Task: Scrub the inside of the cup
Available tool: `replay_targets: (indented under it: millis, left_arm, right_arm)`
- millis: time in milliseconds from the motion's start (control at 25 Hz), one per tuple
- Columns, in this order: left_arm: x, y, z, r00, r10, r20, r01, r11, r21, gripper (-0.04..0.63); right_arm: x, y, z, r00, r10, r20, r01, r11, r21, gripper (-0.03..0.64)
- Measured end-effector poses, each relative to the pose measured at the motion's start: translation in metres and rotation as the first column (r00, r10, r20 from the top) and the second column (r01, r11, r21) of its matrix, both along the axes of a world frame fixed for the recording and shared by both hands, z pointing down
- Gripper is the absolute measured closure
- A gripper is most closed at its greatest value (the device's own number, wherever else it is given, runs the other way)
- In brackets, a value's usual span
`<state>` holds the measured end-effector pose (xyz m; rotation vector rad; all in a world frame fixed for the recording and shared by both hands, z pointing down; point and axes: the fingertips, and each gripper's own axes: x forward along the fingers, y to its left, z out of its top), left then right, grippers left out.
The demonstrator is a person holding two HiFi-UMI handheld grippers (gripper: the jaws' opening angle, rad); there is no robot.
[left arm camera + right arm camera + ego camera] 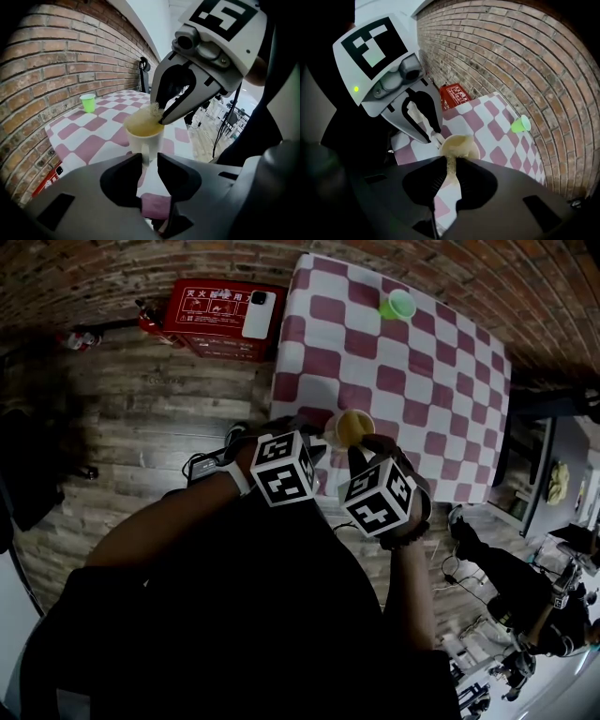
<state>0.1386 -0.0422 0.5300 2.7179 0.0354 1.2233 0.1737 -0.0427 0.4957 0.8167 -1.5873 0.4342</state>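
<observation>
A white cup (354, 427) with a yellowish inside stands near the front edge of the red-and-white checked table (412, 381). My left gripper (149, 161) is shut on the cup's handle (145, 152), low on the cup's (143, 133) near side. My right gripper (451, 164) is shut on a yellowish sponge (451, 169) that reaches down into the cup's (459, 146) mouth. In the left gripper view the right gripper (158, 115) comes in from above with the sponge at the rim. In the head view both marker cubes hide the jaws.
A small green cup (397, 305) sits at the table's far side by the brick wall. A red box (220, 320) with a white phone (258, 313) on it lies on the wooden floor to the left. A person (511, 592) and equipment are at the lower right.
</observation>
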Motion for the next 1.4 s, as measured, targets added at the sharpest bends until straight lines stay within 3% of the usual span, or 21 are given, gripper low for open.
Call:
replay_targets:
  millis: [480,880,1000,1240,1320,1400]
  left_arm:
    - [0.001,0.007,0.005,1.0,0.006,-0.001,-0.006,1.0,-0.01,0.482]
    - [0.003,0.008,0.006,1.0,0.01,0.016,-0.01,1.0,0.004,0.483]
    - [0.003,0.009,0.007,1.0,0.015,0.02,-0.015,1.0,0.001,0.482]
    - [-0.001,0.005,0.009,1.0,0.012,0.023,-0.012,1.0,-0.011,0.483]
    - [-0.001,0.004,0.009,1.0,0.009,0.022,-0.009,1.0,-0.013,0.482]
    - [-0.001,0.003,0.009,1.0,0.007,0.019,-0.007,1.0,-0.012,0.483]
  right_arm:
    - [0.004,0.03,-0.026,0.986,0.111,0.123,-0.106,0.993,-0.044,0.546]
    - [0.004,0.004,0.037,0.998,0.025,-0.051,-0.031,0.992,-0.125,0.546]
    - [0.01,0.005,0.024,0.997,0.045,-0.057,-0.05,0.994,-0.097,0.546]
    - [0.038,0.009,-0.063,0.985,0.171,0.038,-0.172,0.985,0.03,0.546]
    - [0.045,0.003,-0.096,0.988,0.146,0.057,-0.151,0.985,0.087,0.546]
    - [0.039,0.0,-0.115,0.997,0.039,0.07,-0.047,0.993,0.109,0.546]
